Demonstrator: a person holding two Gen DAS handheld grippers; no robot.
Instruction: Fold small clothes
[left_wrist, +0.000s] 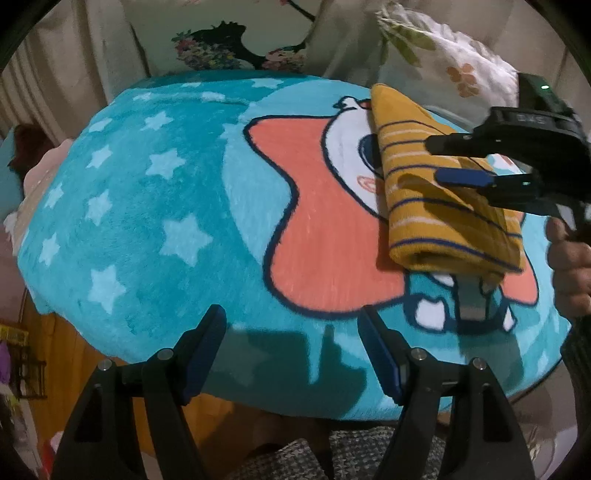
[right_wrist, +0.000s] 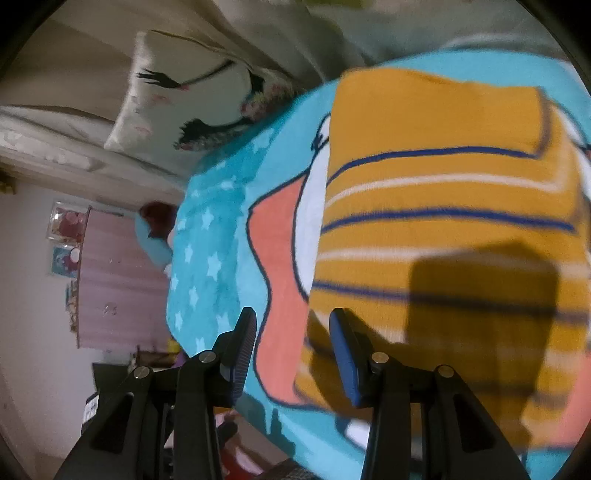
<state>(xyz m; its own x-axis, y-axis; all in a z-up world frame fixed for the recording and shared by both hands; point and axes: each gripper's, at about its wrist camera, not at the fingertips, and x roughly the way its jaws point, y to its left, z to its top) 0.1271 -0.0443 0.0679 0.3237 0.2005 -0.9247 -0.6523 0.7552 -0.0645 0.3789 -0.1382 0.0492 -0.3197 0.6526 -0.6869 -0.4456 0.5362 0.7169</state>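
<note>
A folded mustard-yellow garment with blue and white stripes (left_wrist: 439, 206) lies on the right side of a blue cartoon-print blanket (left_wrist: 155, 206); it fills the right wrist view (right_wrist: 443, 229). My left gripper (left_wrist: 291, 325) is open and empty above the blanket's near edge, to the left of the garment. My right gripper (left_wrist: 439, 158) is seen from the left wrist view hovering over the garment, jaws apart and holding nothing. In its own view my right gripper (right_wrist: 291, 325) is open at the garment's left edge.
The blanket covers a rounded raised surface. Floral pillows (left_wrist: 236, 48) and a white patterned cloth (left_wrist: 454, 55) lie behind it. A wooden floor (left_wrist: 66, 354) shows below left. A grey woven fabric (left_wrist: 332, 458) lies below the near edge. A pink cabinet (right_wrist: 118, 280) stands at the left.
</note>
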